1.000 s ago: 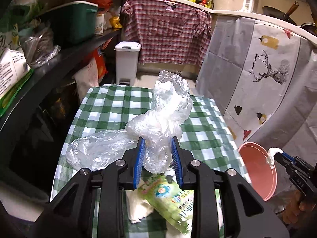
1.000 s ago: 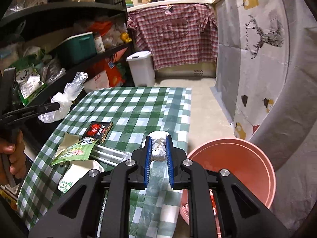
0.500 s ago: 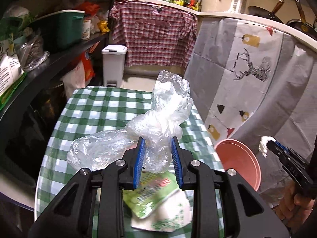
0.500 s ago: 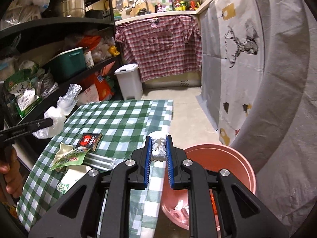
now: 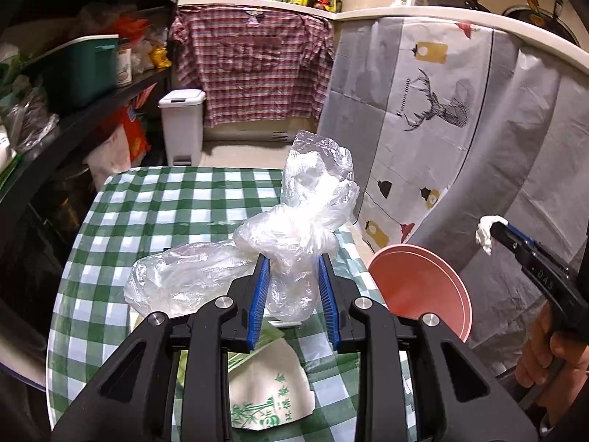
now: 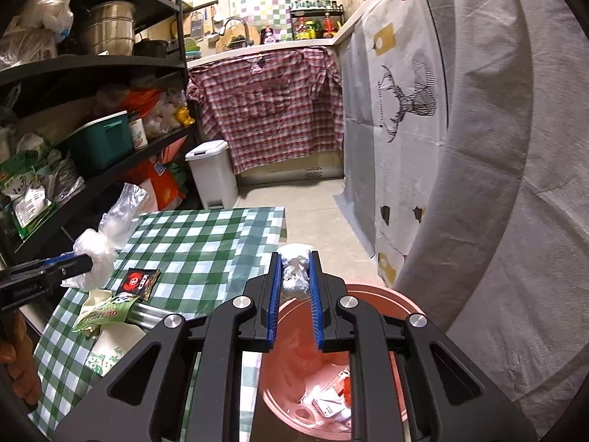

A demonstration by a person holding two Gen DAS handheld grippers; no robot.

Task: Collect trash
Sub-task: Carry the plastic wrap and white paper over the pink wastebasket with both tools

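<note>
Clear plastic bag [image 5: 294, 221], crumpled, is clamped between the pads of the left tongs [image 5: 292, 291] above the green-checked bench [image 5: 147, 213]. Right tongs [image 6: 294, 287] are pinched narrowly on a white tissue wad [image 6: 294, 272], held over the pink bin [image 6: 390, 302] standing beside the bench, litter inside.

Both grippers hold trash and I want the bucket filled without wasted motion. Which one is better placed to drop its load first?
The right. The right gripper holds its white wad directly over the pink bucket. The left gripper, shut on the plastic bag, is above the checked table, beside the bucket.
</note>
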